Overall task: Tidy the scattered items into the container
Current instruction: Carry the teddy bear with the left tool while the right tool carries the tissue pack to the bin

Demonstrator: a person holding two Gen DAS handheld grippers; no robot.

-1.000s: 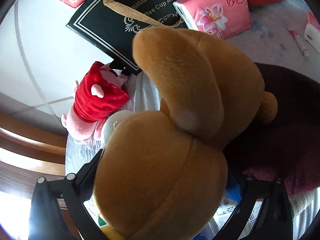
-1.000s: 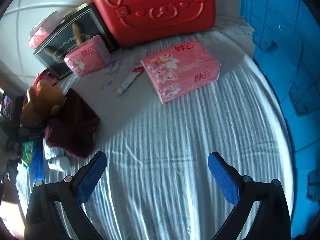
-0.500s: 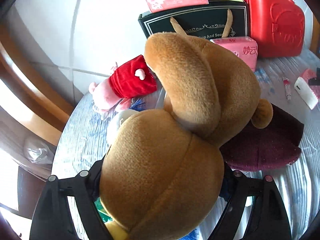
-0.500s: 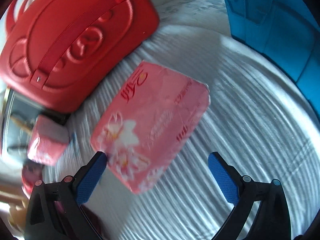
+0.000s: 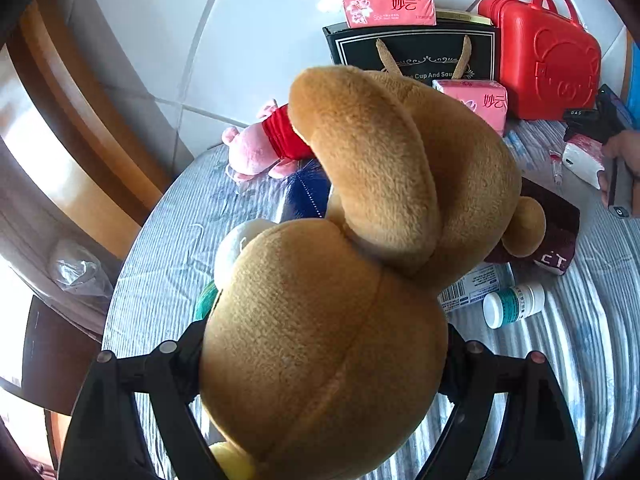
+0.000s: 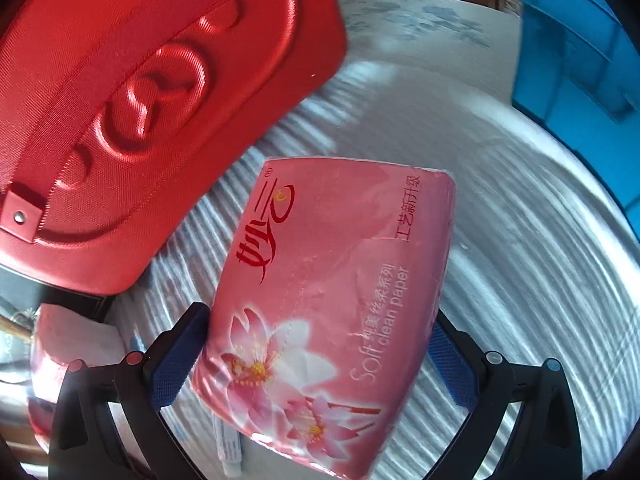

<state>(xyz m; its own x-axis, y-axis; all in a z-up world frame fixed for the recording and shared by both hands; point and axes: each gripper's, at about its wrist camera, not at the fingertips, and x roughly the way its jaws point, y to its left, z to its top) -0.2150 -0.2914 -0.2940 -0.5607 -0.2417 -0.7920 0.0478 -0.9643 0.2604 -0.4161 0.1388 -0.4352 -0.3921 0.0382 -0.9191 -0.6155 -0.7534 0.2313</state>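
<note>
The left gripper (image 5: pixel 324 364) has its jaws clamped on a big brown plush toy (image 5: pixel 360 264), which is up off the striped tablecloth (image 5: pixel 168 256) and fills most of the left wrist view. Behind it on the table there's a pink plush with a red top (image 5: pixel 268 144), something dark blue (image 5: pixel 308 196) half hidden by the toy, a maroon cloth item (image 5: pixel 556 220), a white pill bottle (image 5: pixel 514 304) lying on its side, a black gift bag (image 5: pixel 416 52) with a pink tissue pack (image 5: pixel 388 10) sitting on top of it, a second tissue pack (image 5: pixel 480 100) just in front of the bag, and a red case (image 5: pixel 548 64) next to it. The right gripper (image 6: pixel 312 364) is straddling a pink tissue pack marked "Soft clean paper" (image 6: pixel 332 304), with the blue pads (image 6: pixel 170 368) on either side of it; honestly can't tell if the pads are pressing on it or just sitting alongside, the frame's a bit smeared. That pack is lying on the cloth just beside the red case, and the blue container (image 6: pixel 576 48) is well off to the upper right. A small white tube (image 6: pixel 230 452) pokes out from under the pack's near edge.
</note>
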